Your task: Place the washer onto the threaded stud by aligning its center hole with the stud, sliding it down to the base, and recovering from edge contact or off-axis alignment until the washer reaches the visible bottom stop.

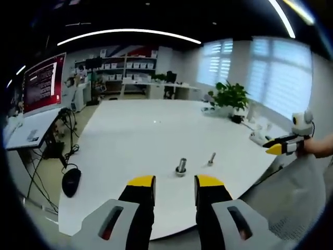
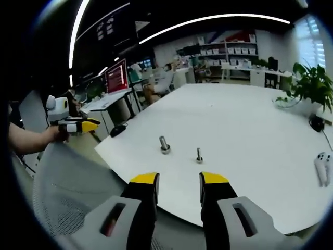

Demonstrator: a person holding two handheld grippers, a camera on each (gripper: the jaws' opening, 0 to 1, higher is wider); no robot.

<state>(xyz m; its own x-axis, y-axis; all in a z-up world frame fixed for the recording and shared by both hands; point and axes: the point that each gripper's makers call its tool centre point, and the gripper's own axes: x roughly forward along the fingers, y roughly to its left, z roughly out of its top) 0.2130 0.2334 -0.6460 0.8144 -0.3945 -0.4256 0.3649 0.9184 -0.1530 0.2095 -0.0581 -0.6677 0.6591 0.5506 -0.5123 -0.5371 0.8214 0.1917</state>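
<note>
a: looking along your left gripper (image 1: pixel 175 188), you see its two yellow-tipped jaws parted with nothing between them, held just off the near edge of the white table (image 1: pixel 135 135).

b: where are the parts?

a: in the left gripper view the larger stud (image 1: pixel 181 167) stands upright on the table just past the jaws, at about 12 o'clock. the smaller stud (image 1: pixel 211 159) stands near it, at about 1 o'clock. i cannot tell whether the ring at the base of either one is the washer; it is too small to make out.

b: and your other tool?

a: your right gripper (image 2: pixel 178 186) is also spread wide and empty, off the table edge. in the right gripper view the larger stud sits at 11 o'clock from the jaws, the smaller one at 12 o'clock. a mesh chair back (image 2: pixel 73 192) lies at 9 o'clock, and a potted plant (image 2: pixel 312 86) at 2 o'clock.
</note>
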